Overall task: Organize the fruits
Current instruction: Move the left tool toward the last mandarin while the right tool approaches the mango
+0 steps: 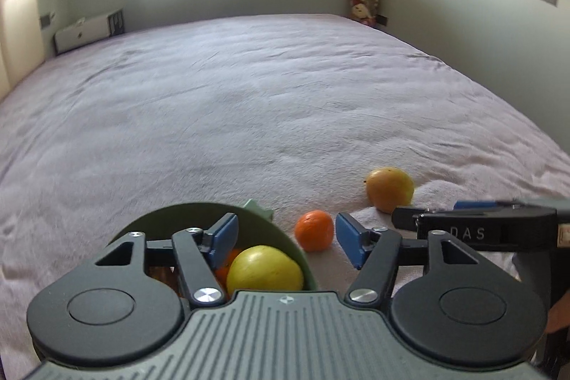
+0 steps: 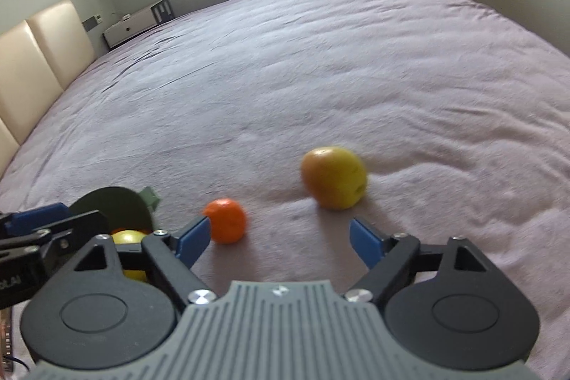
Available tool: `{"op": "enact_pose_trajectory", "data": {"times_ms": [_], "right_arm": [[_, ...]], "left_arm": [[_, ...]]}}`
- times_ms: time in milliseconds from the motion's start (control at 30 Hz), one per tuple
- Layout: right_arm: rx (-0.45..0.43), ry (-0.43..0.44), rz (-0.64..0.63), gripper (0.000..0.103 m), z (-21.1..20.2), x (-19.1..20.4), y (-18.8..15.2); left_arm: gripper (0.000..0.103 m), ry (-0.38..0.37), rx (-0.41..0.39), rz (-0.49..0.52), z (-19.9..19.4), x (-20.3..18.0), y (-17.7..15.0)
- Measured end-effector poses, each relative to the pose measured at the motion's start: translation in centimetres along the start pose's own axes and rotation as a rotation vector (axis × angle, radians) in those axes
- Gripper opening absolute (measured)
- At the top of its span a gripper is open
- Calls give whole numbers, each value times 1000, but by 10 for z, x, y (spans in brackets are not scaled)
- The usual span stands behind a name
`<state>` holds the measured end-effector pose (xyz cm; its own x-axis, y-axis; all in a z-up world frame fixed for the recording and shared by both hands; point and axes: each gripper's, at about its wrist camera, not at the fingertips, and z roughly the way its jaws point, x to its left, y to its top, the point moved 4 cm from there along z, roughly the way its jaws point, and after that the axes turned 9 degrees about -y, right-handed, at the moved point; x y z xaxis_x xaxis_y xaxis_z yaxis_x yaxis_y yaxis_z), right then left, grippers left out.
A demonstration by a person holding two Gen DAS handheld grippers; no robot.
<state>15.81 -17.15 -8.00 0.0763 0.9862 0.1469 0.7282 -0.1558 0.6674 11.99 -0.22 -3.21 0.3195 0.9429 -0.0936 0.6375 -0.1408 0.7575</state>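
Left wrist view: the left gripper [image 1: 286,239] is held with its blue fingers wide apart, and nothing is gripped between them. A green bowl [image 1: 256,223] is seen under its left finger, near the front edge of the bed [image 1: 249,95]; a yellow fruit [image 1: 265,269] lies inside it, with something orange partly hidden beside it. An orange mandarin [image 1: 314,230] rests on the bed cover just to the right of the bowl, apart from it. A yellow-orange apple [image 1: 390,189] lies further right. In the right wrist view, the right gripper [image 2: 279,239] is also spread wide and empty, low over the cover, with the mandarin [image 2: 226,220] beside its left finger and the apple [image 2: 334,177] beyond the gap.
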Motion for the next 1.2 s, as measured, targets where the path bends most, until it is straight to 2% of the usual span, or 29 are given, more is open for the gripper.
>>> {"op": "enact_pose_trajectory", "data": {"times_ms": [200,667,967,1200], "right_arm": [[19,-70,-34,86,12,-15,-3],[42,-65,-19,84,36,-29,-6],[9,-34,-32,79,55,-28,4],[-14,-30,-18,79,71,-29,15]], "left_arm": [[77,14,4,117,13,-22,-1],[77,27,66,299,51,-56,-11],[77,11,47,300,62,-58,-12],[77,56,127,318,84,-60,-17]]}}
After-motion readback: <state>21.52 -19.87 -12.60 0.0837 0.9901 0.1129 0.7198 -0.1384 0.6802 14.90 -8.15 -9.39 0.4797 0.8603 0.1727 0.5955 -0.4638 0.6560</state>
